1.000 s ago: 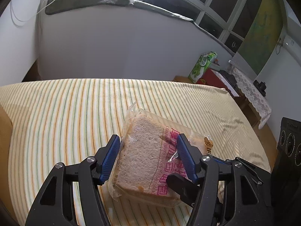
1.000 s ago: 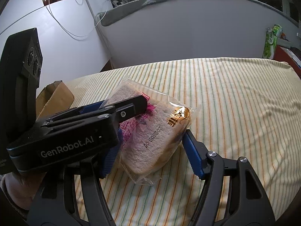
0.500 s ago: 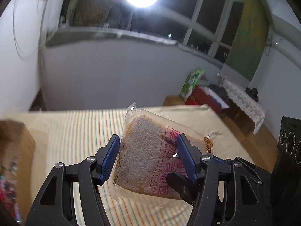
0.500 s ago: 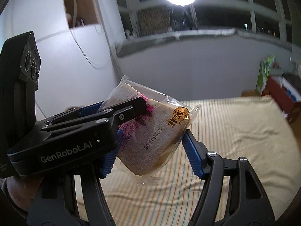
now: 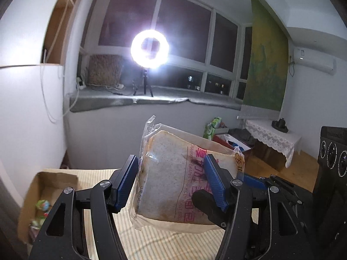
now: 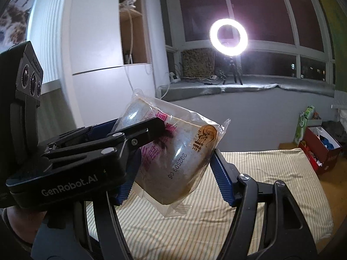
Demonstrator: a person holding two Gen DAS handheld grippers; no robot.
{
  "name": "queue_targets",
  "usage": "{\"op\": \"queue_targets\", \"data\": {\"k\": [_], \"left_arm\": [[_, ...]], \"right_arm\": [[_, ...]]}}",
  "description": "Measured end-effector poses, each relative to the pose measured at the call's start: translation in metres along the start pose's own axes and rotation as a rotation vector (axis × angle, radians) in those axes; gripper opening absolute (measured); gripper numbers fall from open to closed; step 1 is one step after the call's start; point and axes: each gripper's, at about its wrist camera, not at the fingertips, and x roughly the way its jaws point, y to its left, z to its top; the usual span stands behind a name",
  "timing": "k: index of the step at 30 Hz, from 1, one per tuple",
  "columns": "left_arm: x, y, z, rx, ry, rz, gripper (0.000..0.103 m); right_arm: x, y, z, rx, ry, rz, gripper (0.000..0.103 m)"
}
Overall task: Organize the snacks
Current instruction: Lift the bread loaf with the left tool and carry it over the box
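1. Between the blue pads of the left hand-held gripper [image 5: 171,181], in the left wrist view, sits a bag of sliced bread [image 5: 173,179], lifted clear of the striped bed [image 5: 164,240]. The right-side pad presses into the wrapper; the left-side pad looks just beside the bag's edge, and I cannot tell whether it touches. One black finger of the right hand-held gripper [image 5: 208,208] lies across the printed face. An open cardboard box [image 5: 43,186] with a few snacks inside waits low on the left, a likely place to put the bread.

2. From the right wrist view, the right hand-held gripper [image 6: 173,173] pinches the same bag [image 6: 175,151] across its width, and the loaf bows slightly between the pads. The left hand-held gripper [image 6: 138,134] crosses in front, one finger flat on the wrapper.

3. Handling, as a judgement: the bread is light and very soft, so hard squeezing would crush it. The clear wrapper looks slick and crinkly and could slide. Holding across the thick middle, not the loose sealed ends, seems safest.
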Motion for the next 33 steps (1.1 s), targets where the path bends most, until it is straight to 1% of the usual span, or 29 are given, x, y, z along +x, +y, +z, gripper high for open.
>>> {"op": "queue_targets", "data": {"k": [7, 11, 15, 19, 23, 27, 33], "left_arm": [[-0.02, 0.015, -0.017, -0.036, 0.005, 0.039, 0.062], [-0.022, 0.04, -0.034, -0.081, 0.019, 0.065, 0.062], [-0.028, 0.061, -0.047, -0.101, 0.024, 0.094, 0.062], [-0.041, 0.09, -0.054, -0.122, 0.018, 0.137, 0.062], [-0.061, 0.123, -0.058, -0.159, 0.004, 0.204, 0.062], [-0.082, 0.146, -0.062, -0.188, -0.009, 0.269, 0.062], [-0.095, 0.155, -0.064, -0.202, -0.019, 0.31, 0.062]], "right_arm": [[0.023, 0.028, -0.017, -0.034, 0.05, 0.039, 0.068], [0.045, 0.049, -0.03, -0.051, 0.079, 0.06, 0.068], [0.067, 0.075, -0.034, -0.073, 0.104, 0.083, 0.068], [0.096, 0.108, -0.034, -0.106, 0.121, 0.139, 0.068], [0.116, 0.143, -0.033, -0.137, 0.125, 0.211, 0.068], [0.126, 0.167, -0.033, -0.16, 0.132, 0.261, 0.068], [0.124, 0.17, -0.034, -0.164, 0.127, 0.281, 0.068]]}}
